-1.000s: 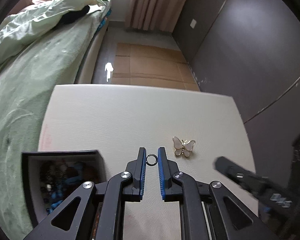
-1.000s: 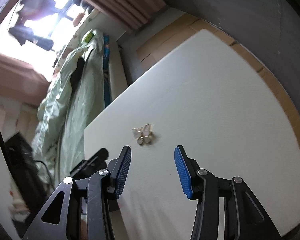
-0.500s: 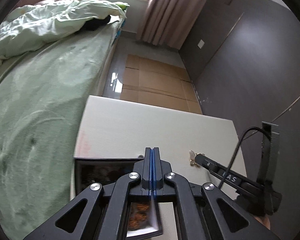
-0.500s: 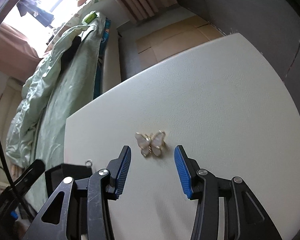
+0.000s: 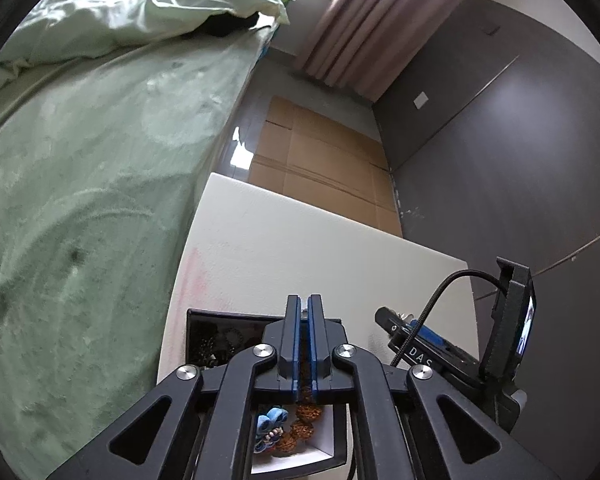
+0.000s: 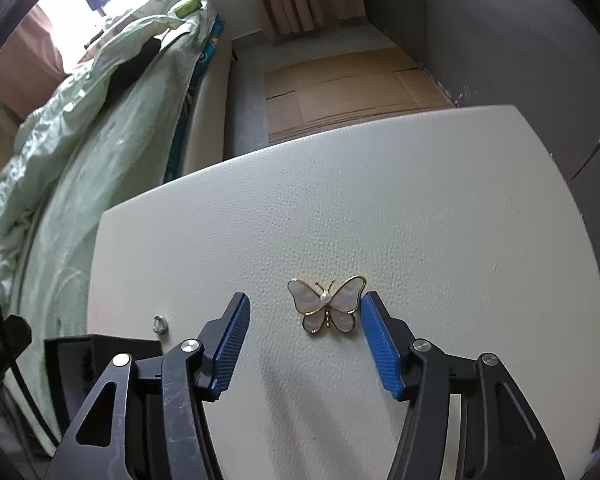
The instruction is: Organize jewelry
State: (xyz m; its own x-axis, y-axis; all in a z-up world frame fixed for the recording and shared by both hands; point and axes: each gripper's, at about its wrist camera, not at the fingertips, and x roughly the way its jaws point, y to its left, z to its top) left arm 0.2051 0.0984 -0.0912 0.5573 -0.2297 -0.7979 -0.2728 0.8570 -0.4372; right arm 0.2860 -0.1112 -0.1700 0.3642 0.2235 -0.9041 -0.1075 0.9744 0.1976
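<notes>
My left tongs (image 5: 304, 310) sit nearly pressed together over the jewelry box (image 5: 220, 330), whose contents they mostly hide. The ring (image 6: 159, 323) lies at 9 o'clock of my spread right tongs (image 6: 303, 312), which bracket the butterfly brooch (image 6: 327, 304), wings crosswise, on the worktop (image 6: 420, 220)

Butterfly brooch (image 6: 327, 305) flat on worktop (image 6: 420, 208), between fingers of right tool (image 6: 304, 316), nearer right finger (image 6: 374, 322), just beside it. Small ring (image 6: 159, 324) on worktop left of brooch, just beyond far edge of jewelry box (image 6: 72, 354). Box (image 5: 220, 324) at worktop's near-left corner, beads (image 5: 300, 428) inside. Left tool (image 5: 304, 320) above box, right tool (image 5: 412, 340) to its right. Bed (image 5: 80, 160) left of worktop; cardboard (image 5: 320, 152) on floor behind worktop.
</notes>
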